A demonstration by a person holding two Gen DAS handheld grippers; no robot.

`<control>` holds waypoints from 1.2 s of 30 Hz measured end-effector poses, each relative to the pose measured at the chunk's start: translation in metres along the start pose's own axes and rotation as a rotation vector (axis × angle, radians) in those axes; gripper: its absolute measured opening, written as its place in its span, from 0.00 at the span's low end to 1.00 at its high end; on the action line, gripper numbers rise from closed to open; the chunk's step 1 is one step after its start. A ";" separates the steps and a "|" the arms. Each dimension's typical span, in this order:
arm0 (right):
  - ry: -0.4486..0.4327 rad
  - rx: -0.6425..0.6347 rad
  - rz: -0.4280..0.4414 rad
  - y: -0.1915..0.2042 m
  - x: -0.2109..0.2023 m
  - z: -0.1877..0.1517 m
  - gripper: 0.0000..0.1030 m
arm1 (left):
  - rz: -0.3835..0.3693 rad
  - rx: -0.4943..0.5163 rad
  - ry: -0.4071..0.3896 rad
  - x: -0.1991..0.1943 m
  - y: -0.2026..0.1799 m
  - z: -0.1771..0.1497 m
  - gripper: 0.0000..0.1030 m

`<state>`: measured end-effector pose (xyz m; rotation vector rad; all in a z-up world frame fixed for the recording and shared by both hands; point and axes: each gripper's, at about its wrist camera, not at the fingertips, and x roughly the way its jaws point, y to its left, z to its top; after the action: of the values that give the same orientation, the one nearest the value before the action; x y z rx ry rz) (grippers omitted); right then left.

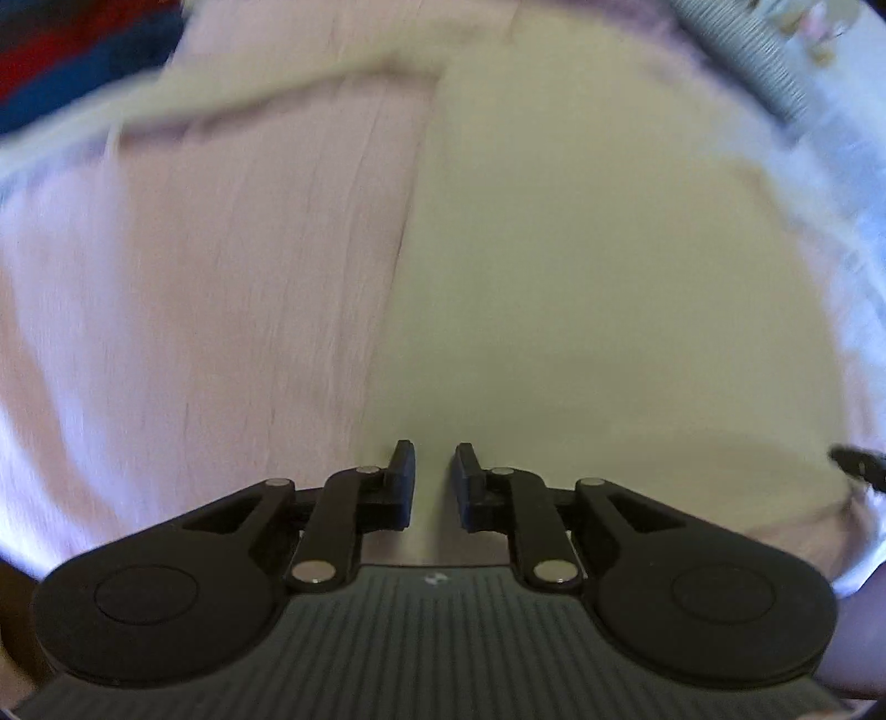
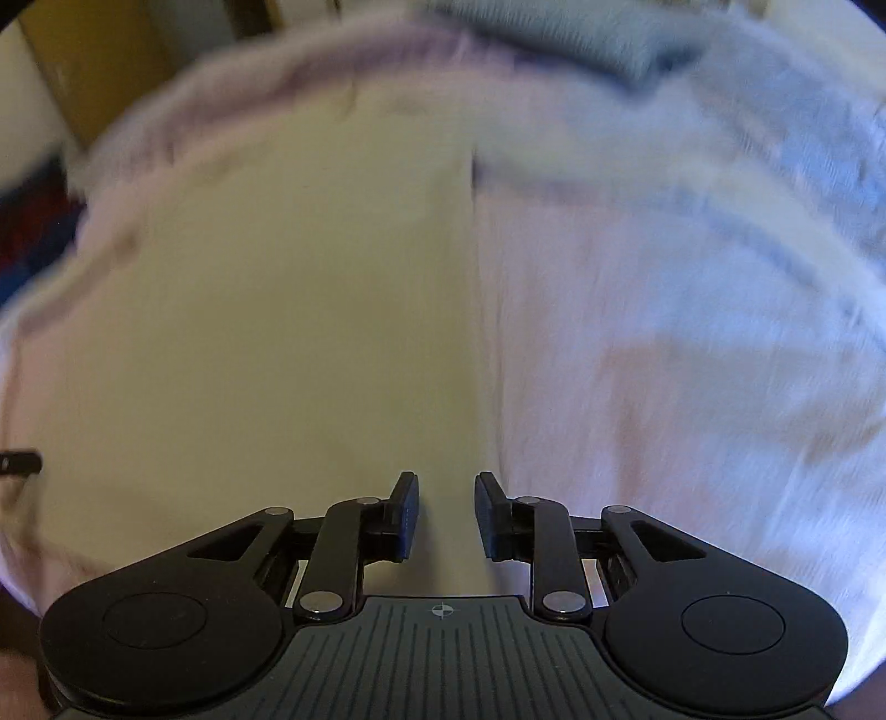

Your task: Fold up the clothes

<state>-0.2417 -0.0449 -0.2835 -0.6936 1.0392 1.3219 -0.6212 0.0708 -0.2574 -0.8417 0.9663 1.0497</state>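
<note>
Left wrist view: my left gripper [image 1: 434, 482] points steeply down at a cream garment [image 1: 581, 266] spread flat on a pale pink sheet [image 1: 194, 310]. My two black fingers [image 1: 403, 482] stand a narrow gap apart, with nothing between them; cream cloth shows through the gap, below the tips and not pinched. The garment fills the middle and right of this view, and its straight left edge runs from just ahead of my fingers up and away. A strip of the same cream cloth, perhaps a sleeve [image 1: 232, 105], stretches off to the upper left across the sheet, blurred. At the far right edge the dark tip of my other gripper [image 1: 855, 462] shows over the cloth. A red and blue fabric [image 1: 72, 55] lies in the upper left corner, and a grey ribbed cloth [image 1: 764, 61] in the upper right. Right wrist view: my right gripper [image 2: 447, 512] also points down, its fingers [image 2: 490, 515] parted somewhat wider than the left pair and likewise holding nothing. Here the cream garment [image 2: 277, 310] fills the left and middle, its straight right edge passing just ahead of my right-hand finger, with the pink sheet [image 2: 637, 387] beyond it. A grey cloth [image 2: 581, 39] lies at the top, and a brown wooden surface [image 2: 99, 66] stands in the upper left. The whole view is smeared, so finer folds cannot be told.
</note>
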 end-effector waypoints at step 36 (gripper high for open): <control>-0.035 -0.068 -0.023 0.026 -0.239 0.003 0.56 | 0.161 0.039 -0.162 -0.269 -0.165 -0.048 0.47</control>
<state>-0.2513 -0.1417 -0.0639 -0.7286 0.9592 1.3497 -0.5274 -0.1032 -0.0067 -0.6439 0.9246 1.2145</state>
